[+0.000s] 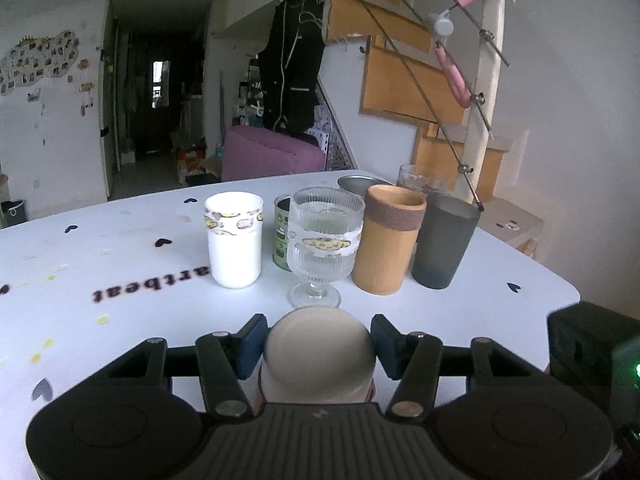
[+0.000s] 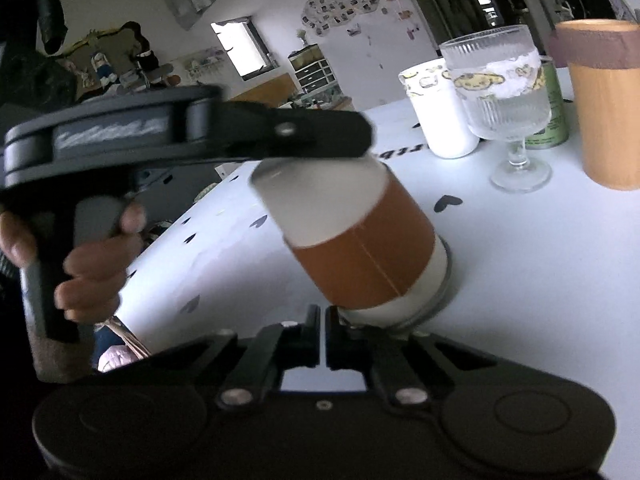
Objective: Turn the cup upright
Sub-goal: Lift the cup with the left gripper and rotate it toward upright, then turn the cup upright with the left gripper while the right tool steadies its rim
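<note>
The cup (image 2: 360,240) is white with a brown sleeve. It is upside down and tilted, its rim low over the white table (image 2: 540,280). My left gripper (image 1: 318,350) is shut on the cup's closed end (image 1: 320,356), which fills the space between its blue pads. In the right wrist view the left gripper (image 2: 352,148) shows from the side, held by a hand. My right gripper (image 2: 323,340) is shut and empty, just in front of the cup's rim.
Behind the cup stands a row of upright vessels: a white cup (image 1: 234,238), a green can (image 1: 283,232), a ribbed stemmed glass (image 1: 322,240), a tan cup (image 1: 386,238) and a dark grey tumbler (image 1: 444,240). The table's right edge (image 1: 560,300) is near.
</note>
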`<state>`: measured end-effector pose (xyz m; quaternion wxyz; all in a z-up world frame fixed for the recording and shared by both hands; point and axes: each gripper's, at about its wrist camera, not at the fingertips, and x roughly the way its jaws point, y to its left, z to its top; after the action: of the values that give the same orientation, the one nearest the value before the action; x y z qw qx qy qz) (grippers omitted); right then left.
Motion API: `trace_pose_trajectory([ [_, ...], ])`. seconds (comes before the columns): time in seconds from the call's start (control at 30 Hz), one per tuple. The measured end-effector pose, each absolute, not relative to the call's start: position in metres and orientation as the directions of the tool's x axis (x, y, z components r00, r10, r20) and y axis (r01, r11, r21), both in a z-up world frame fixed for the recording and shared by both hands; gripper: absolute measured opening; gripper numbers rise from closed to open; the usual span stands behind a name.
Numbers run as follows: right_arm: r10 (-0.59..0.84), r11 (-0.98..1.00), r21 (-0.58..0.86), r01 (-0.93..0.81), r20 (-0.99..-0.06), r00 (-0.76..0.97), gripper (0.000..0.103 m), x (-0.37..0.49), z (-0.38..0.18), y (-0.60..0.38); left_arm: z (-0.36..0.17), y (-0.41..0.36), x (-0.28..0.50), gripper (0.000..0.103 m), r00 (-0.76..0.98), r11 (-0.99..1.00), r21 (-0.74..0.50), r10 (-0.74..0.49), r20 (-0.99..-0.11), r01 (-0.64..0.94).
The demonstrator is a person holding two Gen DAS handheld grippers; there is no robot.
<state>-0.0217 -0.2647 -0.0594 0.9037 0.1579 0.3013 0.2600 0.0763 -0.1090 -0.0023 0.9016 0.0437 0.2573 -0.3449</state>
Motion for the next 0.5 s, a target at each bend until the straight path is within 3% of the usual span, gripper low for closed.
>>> trace_pose_trajectory([
  [0.27, 0.521, 0.847, 0.398, -0.353, -0.49, 0.699, 0.007, -0.025, -0.057, -0.265, -0.015, -0.084, 0.045, 0.056, 0.603, 0.762, -0.105, -0.581, -0.546, 0.639],
  [0.43, 0.48, 0.874, 0.355, -0.33, -0.531, 0.698, 0.005, -0.027, -0.06, -0.261, -0.037, -0.076, 0.05, 0.056, 0.584, 0.79, -0.132, -0.543, -0.604, 0.598],
  [0.5, 0.448, 0.892, 0.328, -0.312, -0.536, 0.716, 0.011, -0.028, -0.057, -0.265, -0.044, -0.072, 0.054, 0.056, 0.57, 0.793, -0.166, -0.55, -0.61, 0.587],
])
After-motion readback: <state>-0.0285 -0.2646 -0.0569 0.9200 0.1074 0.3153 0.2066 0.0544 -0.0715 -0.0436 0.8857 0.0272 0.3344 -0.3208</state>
